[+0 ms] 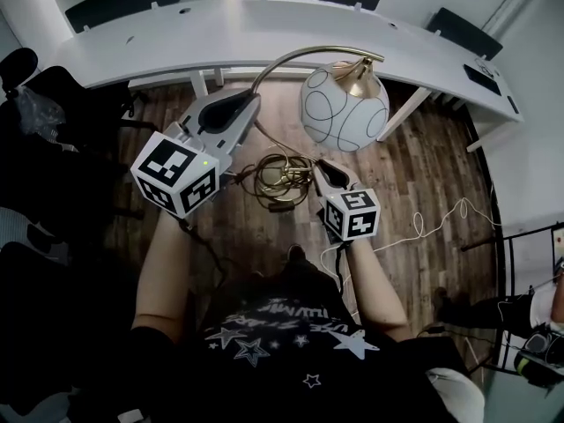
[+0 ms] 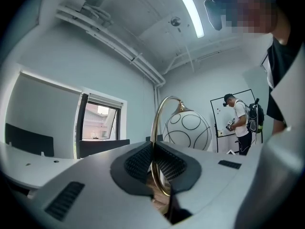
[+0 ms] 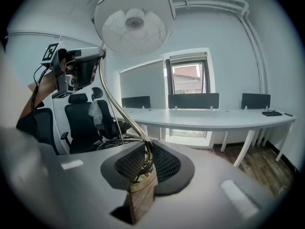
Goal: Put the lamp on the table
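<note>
Two grips on the lamp: left gripper clenched on the brass stem high up, right gripper clamped low by the coiled base, prob. to stop it swinging. Lamp's mid-air over the floor; table at 12 o'clock, not reached yet.

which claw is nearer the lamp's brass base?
Right. The right claw is shut on the brass base itself; the left claw grips the curved stem higher up, apart from the base.
</note>
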